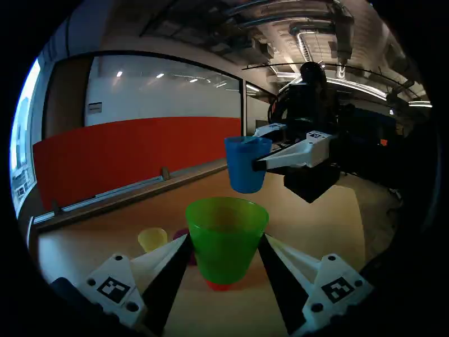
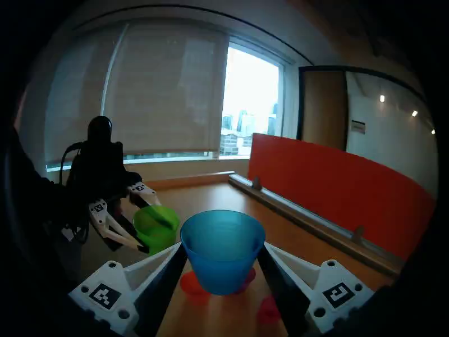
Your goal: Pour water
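In the left gripper view my left gripper (image 1: 225, 247) is shut on a green cup (image 1: 227, 238), held upright above the wooden table (image 1: 314, 224). Farther off and higher, the right gripper (image 1: 264, 150) holds a blue cup (image 1: 246, 164) upright. In the right gripper view my right gripper (image 2: 223, 255) is shut on the blue cup (image 2: 222, 250), its fingers pressing on both sides. To the left and farther away, the left gripper (image 2: 147, 226) carries the green cup (image 2: 156, 227). I cannot tell whether either cup holds water.
A yellow cup (image 1: 152, 238) and a dark purple one (image 1: 181, 233) stand on the table behind the green cup, a red one (image 1: 219, 285) below it. Red cups (image 2: 193, 285) lie under the blue cup. An orange divider (image 1: 129, 151) runs along the table's far edge.
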`<state>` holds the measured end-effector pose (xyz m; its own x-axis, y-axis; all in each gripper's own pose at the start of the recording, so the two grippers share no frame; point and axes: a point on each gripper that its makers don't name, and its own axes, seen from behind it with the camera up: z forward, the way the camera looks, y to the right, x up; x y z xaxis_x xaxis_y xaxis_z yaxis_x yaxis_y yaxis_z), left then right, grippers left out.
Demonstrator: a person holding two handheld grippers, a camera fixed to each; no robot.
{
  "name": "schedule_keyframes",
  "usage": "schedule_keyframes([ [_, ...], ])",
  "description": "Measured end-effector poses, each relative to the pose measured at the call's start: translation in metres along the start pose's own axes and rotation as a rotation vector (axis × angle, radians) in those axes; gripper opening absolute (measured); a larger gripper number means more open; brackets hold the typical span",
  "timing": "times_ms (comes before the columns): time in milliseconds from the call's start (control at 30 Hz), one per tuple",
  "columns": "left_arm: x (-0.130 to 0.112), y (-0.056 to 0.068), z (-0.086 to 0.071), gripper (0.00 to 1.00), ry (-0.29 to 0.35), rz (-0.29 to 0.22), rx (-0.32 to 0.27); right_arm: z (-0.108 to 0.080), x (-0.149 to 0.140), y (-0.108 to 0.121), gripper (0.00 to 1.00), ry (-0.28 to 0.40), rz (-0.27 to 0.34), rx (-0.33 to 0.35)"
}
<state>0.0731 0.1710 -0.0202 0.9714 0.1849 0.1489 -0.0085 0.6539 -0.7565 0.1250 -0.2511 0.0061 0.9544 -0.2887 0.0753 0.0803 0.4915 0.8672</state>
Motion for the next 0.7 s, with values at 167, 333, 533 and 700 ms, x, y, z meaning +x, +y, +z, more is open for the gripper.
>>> schedule_keyframes([
  [167,-0.012,0.002,0.000,0.81,-0.036,0.005,-0.007,-0.002,-0.021,-0.002,0.89,-0.031,0.004,-0.002],
  [333,-0.027,0.004,0.001,0.81,-0.084,0.010,-0.017,-0.003,-0.040,-0.004,0.88,-0.061,0.015,0.001],
  [533,-0.045,0.002,0.003,0.81,-0.144,0.022,-0.015,-0.004,-0.059,-0.004,0.88,-0.089,0.029,0.003],
  [700,-0.058,0.002,0.002,0.81,-0.184,0.022,-0.021,-0.003,-0.075,-0.008,0.89,-0.119,0.026,0.017],
])
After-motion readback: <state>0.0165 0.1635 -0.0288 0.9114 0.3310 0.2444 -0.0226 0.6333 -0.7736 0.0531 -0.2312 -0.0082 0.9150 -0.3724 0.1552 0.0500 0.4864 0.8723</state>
